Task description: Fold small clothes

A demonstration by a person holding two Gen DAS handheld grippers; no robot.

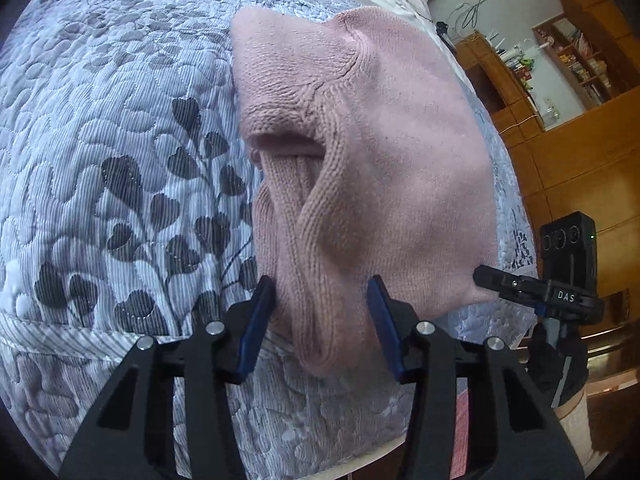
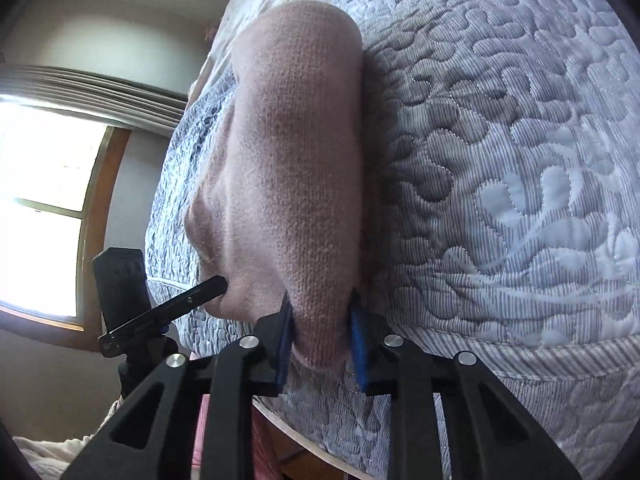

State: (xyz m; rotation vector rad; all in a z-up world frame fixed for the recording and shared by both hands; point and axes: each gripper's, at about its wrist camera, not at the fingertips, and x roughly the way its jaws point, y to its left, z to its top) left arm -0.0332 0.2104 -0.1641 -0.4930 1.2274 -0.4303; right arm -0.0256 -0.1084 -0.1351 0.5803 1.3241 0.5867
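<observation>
A bed [image 1: 100, 160] is covered by a grey-and-white quilt [image 2: 520, 160] stitched with leaves. On it, at the near edge, a pink knitted sweater [image 1: 380, 160] is laid, partly folded. Wooden shelves [image 1: 580, 60] are filled with books. "DAS" is read on the right tongs [image 1: 486, 278], closed on the sweater's corner. The left tongs [image 1: 322, 300] are half open around a sleeve fold.

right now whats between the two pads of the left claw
A bunched fold of the pink knit garment sits between the left claw pads, over the quilted bedspread; left wrist view.
</observation>
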